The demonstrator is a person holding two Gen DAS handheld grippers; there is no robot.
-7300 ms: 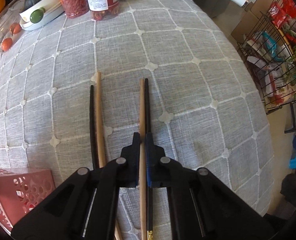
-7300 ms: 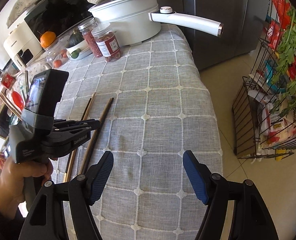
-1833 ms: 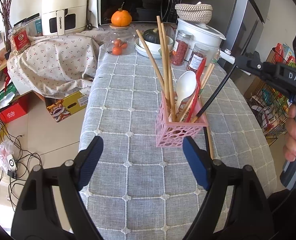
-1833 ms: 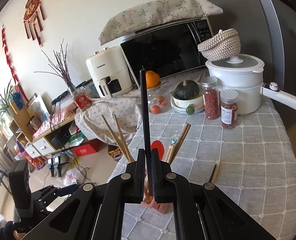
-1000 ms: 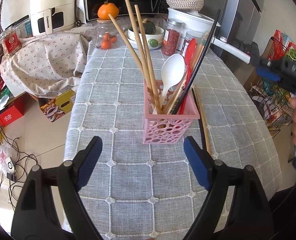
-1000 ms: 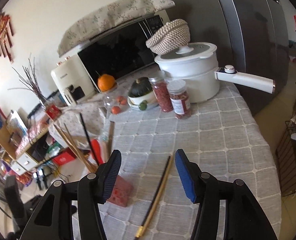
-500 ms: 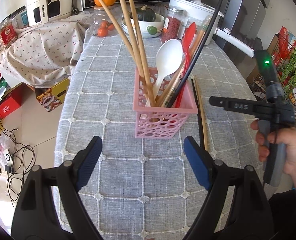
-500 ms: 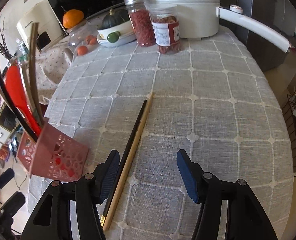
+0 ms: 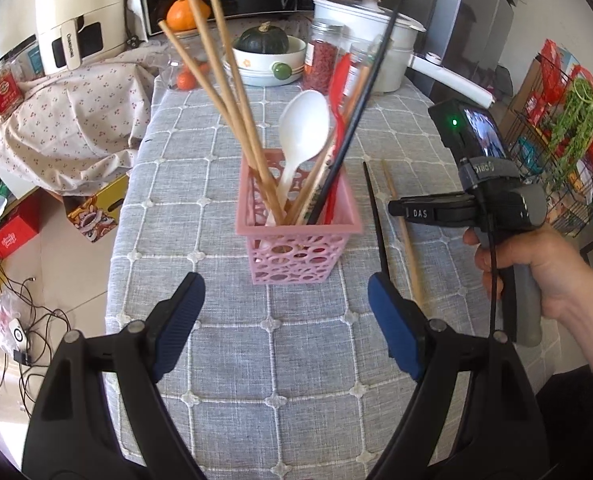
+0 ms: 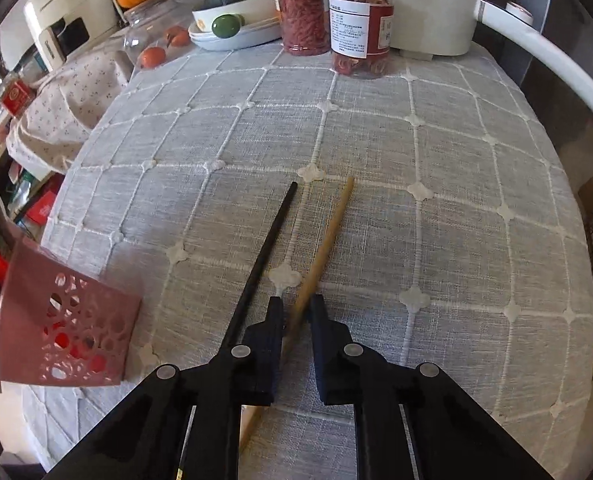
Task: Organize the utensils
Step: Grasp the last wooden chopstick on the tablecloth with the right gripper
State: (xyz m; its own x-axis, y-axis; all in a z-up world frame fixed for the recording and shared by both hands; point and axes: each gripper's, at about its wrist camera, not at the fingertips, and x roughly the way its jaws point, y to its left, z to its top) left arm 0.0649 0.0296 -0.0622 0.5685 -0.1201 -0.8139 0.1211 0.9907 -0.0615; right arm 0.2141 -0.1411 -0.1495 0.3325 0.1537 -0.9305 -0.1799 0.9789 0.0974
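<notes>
A pink perforated basket (image 9: pixel 298 247) stands on the grey checked tablecloth (image 9: pixel 256 360) and holds wooden chopsticks, a black chopstick, a white spoon (image 9: pixel 303 128) and a red utensil. My left gripper (image 9: pixel 286 320) is open and empty just in front of the basket. A black chopstick (image 10: pixel 262 264) and a wooden chopstick (image 10: pixel 322 256) lie side by side on the cloth right of the basket (image 10: pixel 62 328). My right gripper (image 10: pixel 296 316) is low over them, jaws nearly closed around the wooden chopstick, with a small gap still showing.
A white pot (image 10: pixel 424 4) with a long handle, two jars (image 10: pixel 360 24) and a bowl with a squash (image 10: pixel 232 12) stand at the table's far end. A wire rack (image 9: pixel 568 136) stands off the right edge. The floor drops off on the left.
My right gripper has dropped to the two loose chopsticks and narrowed around the wooden one. My left gripper has stayed open and come slightly closer to the basket.
</notes>
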